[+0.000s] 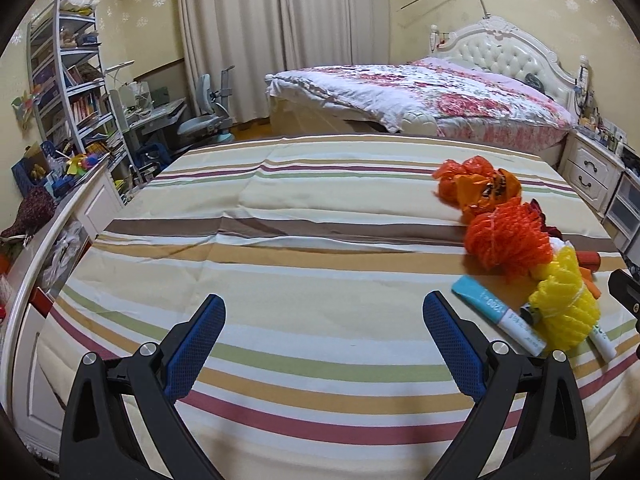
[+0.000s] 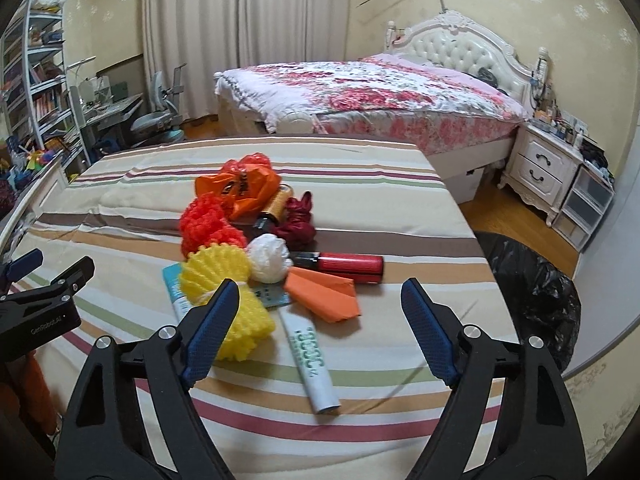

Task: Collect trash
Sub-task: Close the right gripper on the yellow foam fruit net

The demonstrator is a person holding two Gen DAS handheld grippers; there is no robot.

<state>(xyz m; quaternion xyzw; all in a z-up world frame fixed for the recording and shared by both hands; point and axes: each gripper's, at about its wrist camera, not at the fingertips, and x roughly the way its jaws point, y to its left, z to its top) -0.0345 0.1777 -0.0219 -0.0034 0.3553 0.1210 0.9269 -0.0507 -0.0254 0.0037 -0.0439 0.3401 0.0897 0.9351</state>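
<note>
A pile of trash lies on the striped cloth (image 2: 360, 400): a yellow foam net (image 2: 224, 288), an orange-red foam net (image 2: 208, 224), an orange plastic bag (image 2: 244, 188), a white crumpled wad (image 2: 270, 258), a dark red bag (image 2: 298, 216), a red tube (image 2: 344, 266), orange paper (image 2: 324, 294), a white tube (image 2: 310, 360). My right gripper (image 2: 320, 320) is open and empty, just short of the pile. My left gripper (image 1: 324, 334) is open and empty over bare cloth; the pile (image 1: 504, 240) lies to its right. The left gripper also shows in the right wrist view (image 2: 44, 276).
A black trash bag (image 2: 528, 292) stands on the floor right of the table. A bed (image 2: 360, 92) with a floral cover is beyond, a white nightstand (image 2: 540, 176) to its right. Shelves (image 1: 72, 80) and a desk with a chair stand at the left.
</note>
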